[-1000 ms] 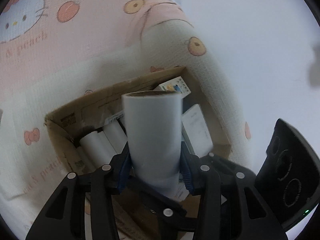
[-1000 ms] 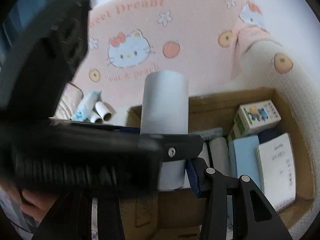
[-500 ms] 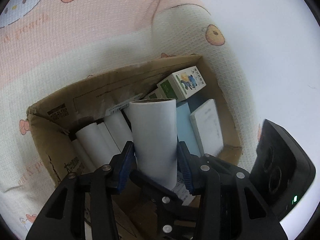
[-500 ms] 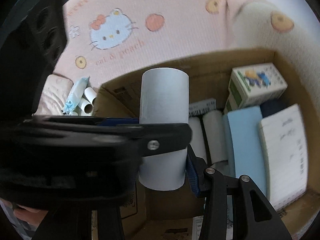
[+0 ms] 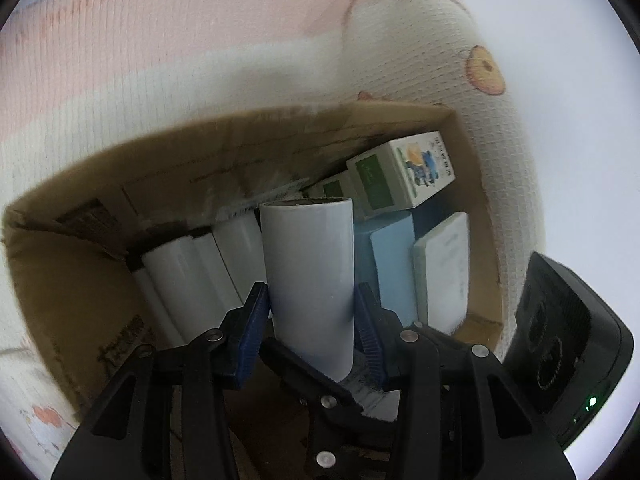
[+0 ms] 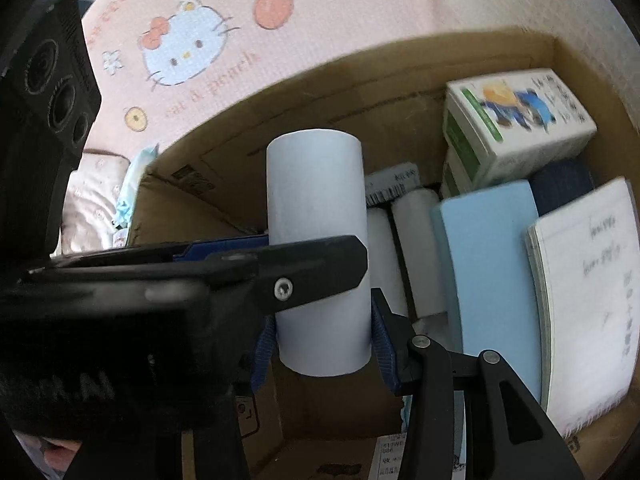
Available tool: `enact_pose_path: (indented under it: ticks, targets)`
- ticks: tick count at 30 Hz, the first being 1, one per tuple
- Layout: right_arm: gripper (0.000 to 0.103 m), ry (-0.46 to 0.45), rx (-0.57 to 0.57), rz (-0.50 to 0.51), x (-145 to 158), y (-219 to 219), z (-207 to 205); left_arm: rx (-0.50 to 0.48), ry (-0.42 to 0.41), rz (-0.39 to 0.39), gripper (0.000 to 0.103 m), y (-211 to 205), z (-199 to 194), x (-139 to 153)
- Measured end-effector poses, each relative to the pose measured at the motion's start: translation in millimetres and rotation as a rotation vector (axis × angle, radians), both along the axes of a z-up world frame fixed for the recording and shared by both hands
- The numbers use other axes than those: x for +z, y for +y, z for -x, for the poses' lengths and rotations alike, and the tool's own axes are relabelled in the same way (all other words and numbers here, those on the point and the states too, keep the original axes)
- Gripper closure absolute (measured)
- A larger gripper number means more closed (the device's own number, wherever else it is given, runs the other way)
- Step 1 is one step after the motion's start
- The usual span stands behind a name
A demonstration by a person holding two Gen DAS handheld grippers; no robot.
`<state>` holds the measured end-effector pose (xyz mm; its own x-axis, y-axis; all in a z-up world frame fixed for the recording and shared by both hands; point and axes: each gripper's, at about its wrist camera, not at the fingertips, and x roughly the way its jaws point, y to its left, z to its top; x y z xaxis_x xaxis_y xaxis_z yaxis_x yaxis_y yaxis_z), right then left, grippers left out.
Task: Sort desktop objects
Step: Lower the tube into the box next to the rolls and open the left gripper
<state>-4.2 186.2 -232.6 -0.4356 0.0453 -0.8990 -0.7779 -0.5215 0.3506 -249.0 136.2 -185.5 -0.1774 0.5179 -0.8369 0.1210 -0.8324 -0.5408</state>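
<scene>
Left wrist view: the left gripper [image 5: 310, 330] holds a white roll [image 5: 308, 280] between its two blue pads [image 5: 252, 332]. The pads press on the roll's lower sides. The roll points out and away, above the open cardboard box [image 5: 72, 280].

In the right wrist view, the right gripper [image 6: 322, 344] squeezes the same white roll [image 6: 316, 216] near its bottom end. So both grippers hold one roll together, and the left one's black finger crosses in front of it.

Inside the box, more white rolls [image 5: 188, 276] lie side by side on the left. Next to them sits a light blue block [image 5: 394, 264], then a white notebook [image 5: 442, 272]. A green and white carton [image 5: 400, 174] rests at the far side. The box sits on a pink cartoon cloth [image 5: 160, 40].

To do this step well, I think the roll should go down beside the other rolls, lying the same way they do. The spot by the blue block looks tight, so go slowly and keep the roll straight. Both grippers should let go only when the roll rests on something. It may slip or bump the carton if it drops early.
</scene>
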Motion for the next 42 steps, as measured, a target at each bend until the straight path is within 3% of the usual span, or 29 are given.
enact_pose_path:
  ticks: [5, 11, 16, 19, 24, 30, 32, 34, 42]
  targets:
    - [0.061, -0.047, -0.001, 0.005, 6, -9, -11, 0.018, -0.015, 0.075, 0.056, 6, 4, -6]
    - [0.06, -0.162, -0.006, -0.086, 20, -21, -33, 0.048, -0.057, 0.143, 0.055, 8, 13, -17]
    - [0.058, -0.181, -0.027, -0.103, 26, -27, -49, 0.085, -0.109, 0.21, 0.055, 8, 20, -30]
    - [0.056, -0.191, -0.04, -0.118, 28, -28, -54, 0.093, -0.156, 0.307, 0.055, 10, 24, -38]
    - [0.056, -0.166, -0.038, -0.11, 27, -21, -61, 0.13, -0.112, 0.413, 0.054, 8, 24, -25]
    - [0.049, -0.161, -0.049, -0.084, 23, -22, -47, 0.071, -0.058, 0.36, 0.053, -1, 22, -4]
    - [0.048, -0.154, -0.05, -0.082, 26, -22, -44, 0.045, -0.011, 0.331, 0.059, -5, 18, 7]
    - [0.048, -0.146, -0.047, -0.08, 23, -23, -37, 0.006, 0.055, 0.314, 0.103, -9, 13, 19]
    - [0.042, -0.143, -0.081, -0.18, 42, -36, -22, -0.104, 0.281, 0.198, 0.103, -6, -20, 50]
